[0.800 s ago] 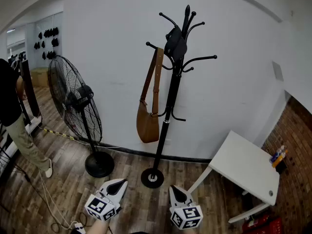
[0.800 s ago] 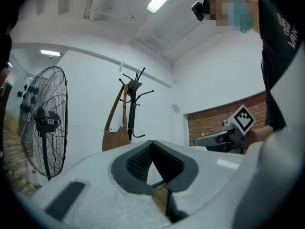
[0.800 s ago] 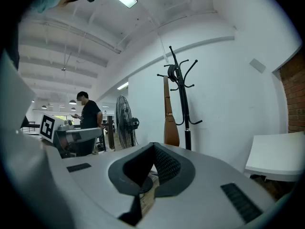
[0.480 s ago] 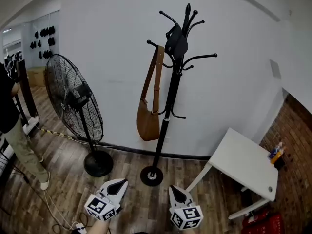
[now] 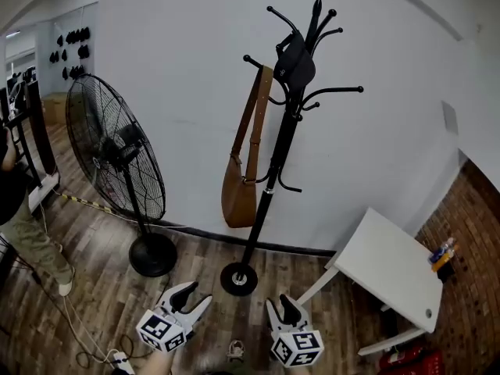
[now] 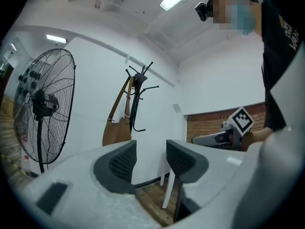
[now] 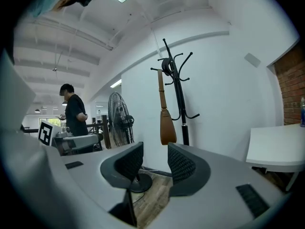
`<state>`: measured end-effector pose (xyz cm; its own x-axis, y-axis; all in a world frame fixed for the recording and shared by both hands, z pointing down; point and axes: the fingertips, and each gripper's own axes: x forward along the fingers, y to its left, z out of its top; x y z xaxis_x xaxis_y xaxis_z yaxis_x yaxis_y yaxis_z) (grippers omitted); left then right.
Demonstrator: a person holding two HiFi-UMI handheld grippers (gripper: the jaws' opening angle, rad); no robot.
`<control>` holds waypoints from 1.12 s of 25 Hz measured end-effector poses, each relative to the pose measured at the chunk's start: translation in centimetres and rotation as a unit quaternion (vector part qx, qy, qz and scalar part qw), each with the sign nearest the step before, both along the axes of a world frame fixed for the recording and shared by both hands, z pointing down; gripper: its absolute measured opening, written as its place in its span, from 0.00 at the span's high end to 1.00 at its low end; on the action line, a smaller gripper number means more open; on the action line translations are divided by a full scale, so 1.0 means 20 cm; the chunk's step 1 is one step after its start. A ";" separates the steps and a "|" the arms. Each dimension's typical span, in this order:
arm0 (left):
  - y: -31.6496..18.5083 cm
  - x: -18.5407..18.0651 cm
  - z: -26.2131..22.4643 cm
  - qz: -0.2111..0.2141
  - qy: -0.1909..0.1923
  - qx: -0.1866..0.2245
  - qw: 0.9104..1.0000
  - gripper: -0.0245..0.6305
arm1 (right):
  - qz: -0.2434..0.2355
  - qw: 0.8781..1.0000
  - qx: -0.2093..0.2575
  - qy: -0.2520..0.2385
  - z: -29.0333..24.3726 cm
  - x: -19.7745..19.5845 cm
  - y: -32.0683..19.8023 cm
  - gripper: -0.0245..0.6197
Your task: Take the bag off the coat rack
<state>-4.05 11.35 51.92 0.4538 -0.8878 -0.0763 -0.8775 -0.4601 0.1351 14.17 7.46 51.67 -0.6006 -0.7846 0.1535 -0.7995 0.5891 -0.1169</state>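
Note:
A brown shoulder bag [image 5: 237, 198] hangs by its long strap from a hook on the left side of the black coat rack [image 5: 275, 151], against the white wall. The bag [image 6: 117, 129] and the rack [image 6: 135, 100] also show ahead in the left gripper view, and the bag [image 7: 167, 126] in the right gripper view. My left gripper [image 5: 192, 296] and right gripper [image 5: 280, 308] are low in the head view, over the floor and well short of the rack. Both stand open with nothing between the jaws.
A black standing fan [image 5: 117, 162] is left of the rack, with cables on the wooden floor. A white table [image 5: 391, 268] stands at the right by a brick wall. A dark item [image 5: 298, 59] hangs at the rack's top. A person [image 7: 74, 114] stands far left.
Both grippers' jaws were together in the earlier frames and now stand apart. The head view has shifted slightly, and the person at the left edge has slid further out of it.

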 end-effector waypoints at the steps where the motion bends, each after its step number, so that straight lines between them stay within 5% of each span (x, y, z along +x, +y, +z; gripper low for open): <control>1: -0.03 -0.01 0.00 -0.003 0.000 -0.001 1.000 0.67 | -0.002 1.000 0.000 -0.001 0.00 -0.01 -0.04 0.74; 28: -0.95 -0.02 -0.08 -0.086 -0.024 0.005 0.996 0.67 | -0.094 0.995 -0.008 -0.025 -0.05 -0.05 -1.01 0.75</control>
<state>-4.38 -7.68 50.25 0.2987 -0.9520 -0.0674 -0.9486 -0.3039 0.0880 13.22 -12.66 50.59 -0.7431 -0.6562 0.1312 -0.6691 0.7251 -0.1632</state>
